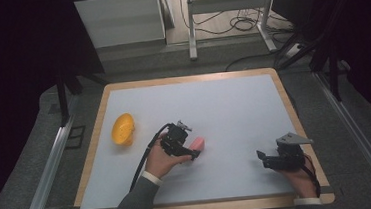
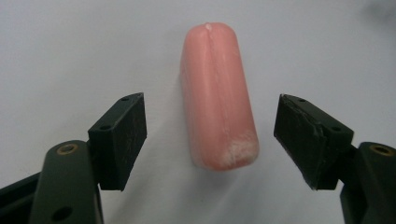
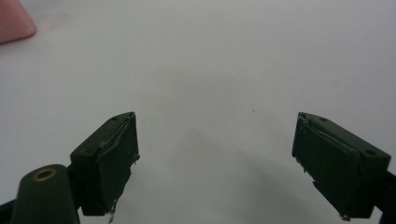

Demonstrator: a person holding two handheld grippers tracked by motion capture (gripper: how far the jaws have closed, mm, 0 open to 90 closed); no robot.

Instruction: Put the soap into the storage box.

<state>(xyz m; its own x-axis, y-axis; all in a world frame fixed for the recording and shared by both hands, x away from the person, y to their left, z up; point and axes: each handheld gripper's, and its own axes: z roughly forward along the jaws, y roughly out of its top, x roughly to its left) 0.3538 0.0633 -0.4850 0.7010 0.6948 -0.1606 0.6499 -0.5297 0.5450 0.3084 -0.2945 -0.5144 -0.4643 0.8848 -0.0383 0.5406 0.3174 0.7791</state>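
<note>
Straddling the pink sausage (image 2: 217, 95) with its jaws spread wide, the left gripper (image 1: 193, 152) has the near end of it between the pads, with bare table showing on each side, so nothing is clamped yet. The likeliest trouble from here, as I judge it, is a grip taken too close to that near end: the pads sit level with the last stretch of the sausage, and a rounded, smooth-skinned thing pinched there could squirt forward out of the jaws or swing down once lifted. A lopsided closing is the other risk, since the left pad (image 2: 125, 135) looks nearer the sausage than the right one and could nudge it sideways or roll it on the white table top (image 1: 224, 106) before the far pad arrives. In the left gripper view the sausage's long axis runs almost straight away from the camera, leaning slightly, its worn, whitish end nearest and its puckered tip farthest, so the jaws would close across its width. From the high view it lies near the middle of the table, toward the front, pointing up and to the right from the gripper. The right gripper (image 1: 264, 159) rests well apart at the front right, jaws wide with nothing between them. An orange bowl (image 1: 122, 129) sits off to the left.
</note>
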